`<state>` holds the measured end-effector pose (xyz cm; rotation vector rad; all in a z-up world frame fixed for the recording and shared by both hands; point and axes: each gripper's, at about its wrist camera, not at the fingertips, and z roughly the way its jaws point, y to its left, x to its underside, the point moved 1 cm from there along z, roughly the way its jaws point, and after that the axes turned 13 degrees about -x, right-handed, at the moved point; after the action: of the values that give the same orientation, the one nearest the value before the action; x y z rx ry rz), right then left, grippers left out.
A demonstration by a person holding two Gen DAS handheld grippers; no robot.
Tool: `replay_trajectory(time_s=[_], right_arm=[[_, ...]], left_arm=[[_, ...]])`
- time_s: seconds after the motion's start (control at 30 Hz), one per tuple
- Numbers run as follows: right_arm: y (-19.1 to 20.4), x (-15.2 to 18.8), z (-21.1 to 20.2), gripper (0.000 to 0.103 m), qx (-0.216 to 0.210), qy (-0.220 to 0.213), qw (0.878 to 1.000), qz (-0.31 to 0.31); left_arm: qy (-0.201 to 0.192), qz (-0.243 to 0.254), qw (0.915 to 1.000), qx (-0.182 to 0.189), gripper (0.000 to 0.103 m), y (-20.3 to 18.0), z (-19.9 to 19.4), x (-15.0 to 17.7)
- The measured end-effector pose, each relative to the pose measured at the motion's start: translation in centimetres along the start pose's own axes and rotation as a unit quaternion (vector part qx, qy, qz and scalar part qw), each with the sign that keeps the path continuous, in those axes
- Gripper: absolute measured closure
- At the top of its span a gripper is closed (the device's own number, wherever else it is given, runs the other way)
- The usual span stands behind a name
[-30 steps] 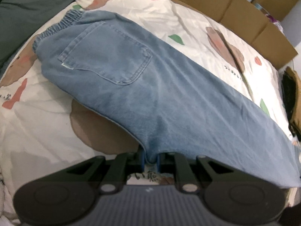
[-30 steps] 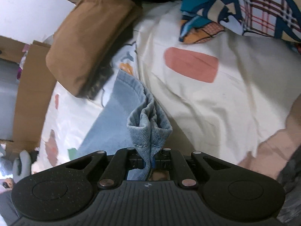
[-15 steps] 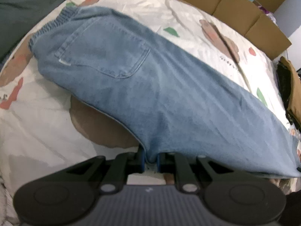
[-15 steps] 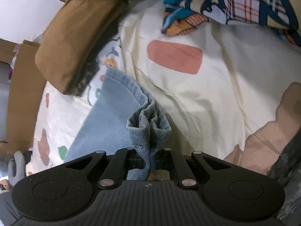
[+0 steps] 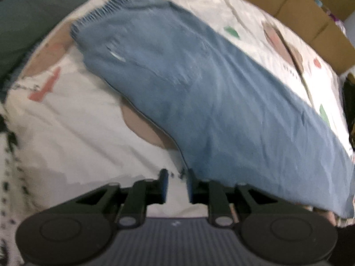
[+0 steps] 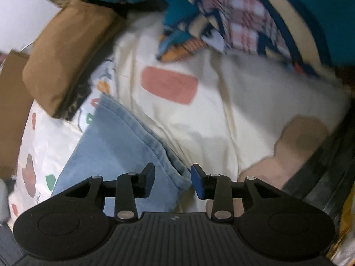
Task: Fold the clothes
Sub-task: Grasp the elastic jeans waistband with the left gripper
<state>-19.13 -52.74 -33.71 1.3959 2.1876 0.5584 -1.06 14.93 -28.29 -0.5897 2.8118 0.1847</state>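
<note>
L gripper (image 5: 176,185): jaws apart, nothing between them. Jeans (image 5: 210,102) edge lies just fwd-right of the tips, flat on the bedsheet (image 5: 73,119). R gripper (image 6: 172,182): jaws wide, no grip; leg hem (image 6: 142,137) sits between and just ahead of the tips, slack.

Long axis: runs from elastic waistband (image 5: 97,13), far-left in L view, diagonally to the hem on the R side. L is at the crotch/mid edge, R at the hem end; each about as near to its own end.

Vs 0.5 s ago: both were clamped on denim; now both let go, and the bunched hem has dropped flat.

Farther: brown folded garment (image 6: 66,51), cardboard box (image 5: 295,15).
</note>
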Motion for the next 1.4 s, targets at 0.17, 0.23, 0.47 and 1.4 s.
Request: replay_trajectory(time_s=[0.17,0.23,0.47,1.4], right_arm=[[3.6,-1.3,-0.7,0.060,-0.001,-0.013,0.995,-0.098],[4.8,-1.7,-0.8,0.060,-0.001,-0.017,0.991,-0.130],[7.3,-2.9,-0.3,0.060,0.004,-0.016,0.982,-0.187],[12.2,-4.7,9.8,0.048,0.067,0.015,0.937,-0.342]], left_arm=[[-0.049,-0.018,0.9986,-0.011,0.062,0.7,-2.5,-3.3],[-0.068,-0.023,0.9973,-0.015,0.060,0.8,-3.2,-4.6],[-0.110,-0.042,0.9918,-0.049,0.060,1.7,-2.5,-9.4],[-0.148,0.013,0.9764,-0.157,0.029,1.3,11.2,-23.2]])
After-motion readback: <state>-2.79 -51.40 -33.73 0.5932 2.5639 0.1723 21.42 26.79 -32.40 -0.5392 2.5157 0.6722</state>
